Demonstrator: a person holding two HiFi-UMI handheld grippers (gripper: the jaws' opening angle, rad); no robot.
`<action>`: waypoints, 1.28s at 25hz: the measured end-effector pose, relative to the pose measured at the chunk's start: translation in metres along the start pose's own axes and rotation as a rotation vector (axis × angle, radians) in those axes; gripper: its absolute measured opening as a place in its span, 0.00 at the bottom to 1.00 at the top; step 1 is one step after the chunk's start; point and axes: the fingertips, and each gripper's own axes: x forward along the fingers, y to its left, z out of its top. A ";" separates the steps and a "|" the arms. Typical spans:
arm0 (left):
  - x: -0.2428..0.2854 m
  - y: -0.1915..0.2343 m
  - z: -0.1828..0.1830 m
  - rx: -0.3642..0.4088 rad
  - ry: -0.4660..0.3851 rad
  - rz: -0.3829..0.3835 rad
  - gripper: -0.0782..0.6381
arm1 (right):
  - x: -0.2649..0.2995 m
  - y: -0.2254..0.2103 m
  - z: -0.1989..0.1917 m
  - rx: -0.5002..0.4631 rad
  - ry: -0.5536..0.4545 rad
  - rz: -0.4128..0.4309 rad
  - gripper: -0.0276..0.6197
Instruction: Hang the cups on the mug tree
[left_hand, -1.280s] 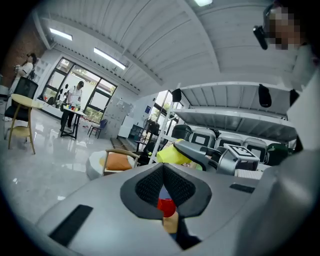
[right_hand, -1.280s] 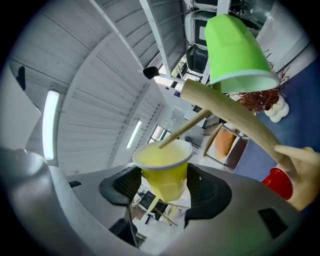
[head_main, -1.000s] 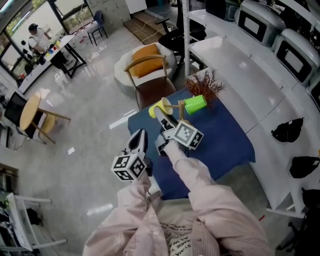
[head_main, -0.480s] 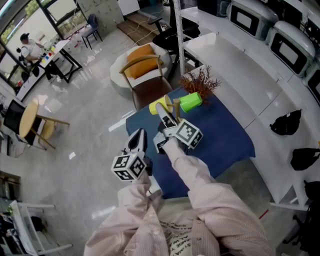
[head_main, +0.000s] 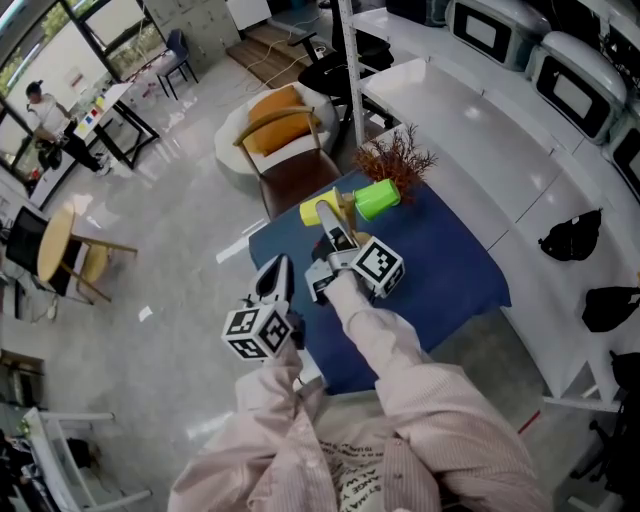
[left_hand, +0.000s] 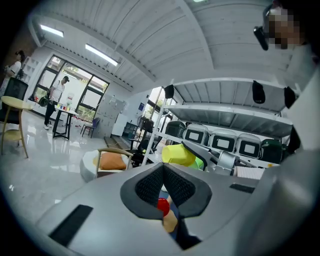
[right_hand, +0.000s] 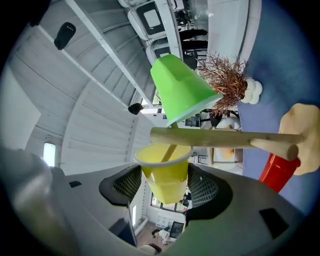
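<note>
Right gripper (right_hand: 165, 186), jaws pinching the yellow plastic cup (right_hand: 166, 167), its mouth over a peg of the wooden mug tree (right_hand: 220, 138) beside the hung green plastic cup (right_hand: 182, 90). Left gripper (left_hand: 163, 182) jaws pressed together, empty. The seating looks shallow, so early release could drop the cup onto the blue surface (head_main: 440, 270).

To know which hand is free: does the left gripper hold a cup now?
No: the left gripper has its jaws shut together with nothing between them; the right gripper holds the yellow cup.
</note>
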 end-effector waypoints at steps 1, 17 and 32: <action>0.000 0.000 -0.001 0.000 0.001 -0.001 0.11 | 0.000 0.000 0.001 0.015 -0.006 0.001 0.47; 0.001 0.000 -0.002 -0.004 0.008 0.003 0.11 | -0.006 -0.011 0.000 0.211 -0.077 0.001 0.47; -0.004 0.002 -0.008 -0.011 0.013 0.022 0.11 | -0.009 -0.020 -0.014 0.263 -0.016 0.000 0.56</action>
